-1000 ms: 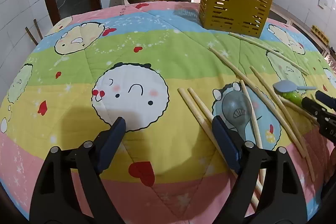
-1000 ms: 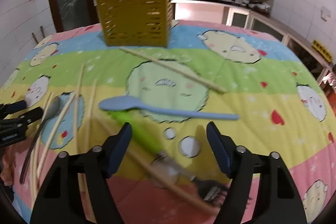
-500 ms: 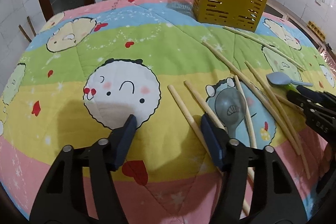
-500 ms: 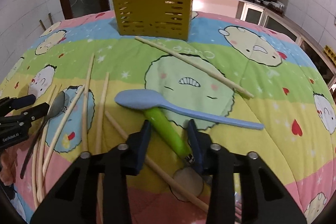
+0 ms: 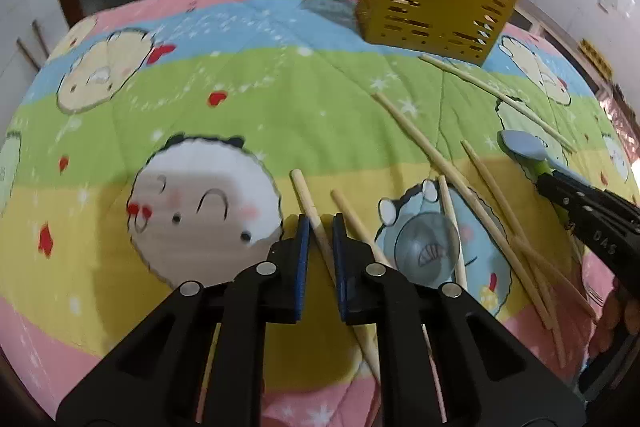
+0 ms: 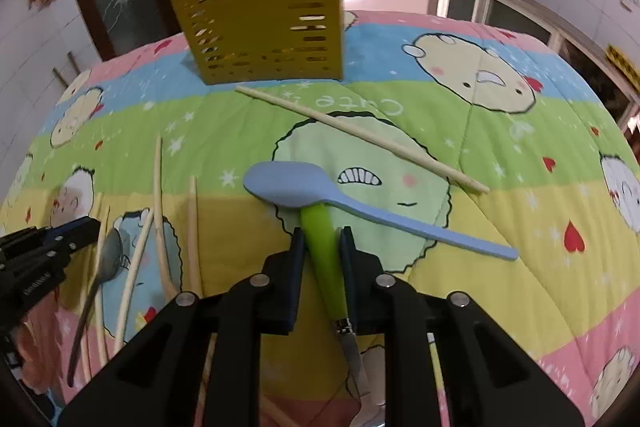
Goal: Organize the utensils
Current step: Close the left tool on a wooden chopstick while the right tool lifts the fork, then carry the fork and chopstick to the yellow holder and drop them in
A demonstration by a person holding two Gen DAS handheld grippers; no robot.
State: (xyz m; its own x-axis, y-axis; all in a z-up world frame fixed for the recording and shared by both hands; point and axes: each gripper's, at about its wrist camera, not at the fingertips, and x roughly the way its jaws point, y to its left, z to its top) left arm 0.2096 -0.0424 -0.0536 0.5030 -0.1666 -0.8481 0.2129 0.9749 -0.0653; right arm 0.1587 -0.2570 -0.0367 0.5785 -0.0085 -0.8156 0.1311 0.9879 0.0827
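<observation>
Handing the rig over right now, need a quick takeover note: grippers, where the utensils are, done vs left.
Left gripper: jaws just closed on a wooden chopstick, still lying on the quilt.
Right gripper: jaws just closed on the green handle of a metal utensil, its tip under the blue spoon.
Loose on the quilt: more chopsticks, metal spoon.
Yellow caddy stands at the far side; contents not visible.
Nothing lifted yet; everything remains to be put away.

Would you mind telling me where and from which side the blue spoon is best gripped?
Grip the blue spoon midway along its slim handle, coming from above with the fingers across the handle's width. It lies flat on the quilt, and the handle's far stretch is bare. Its wide bowl rests over the green handle that the right gripper clamps, so I would avoid that end.
</observation>
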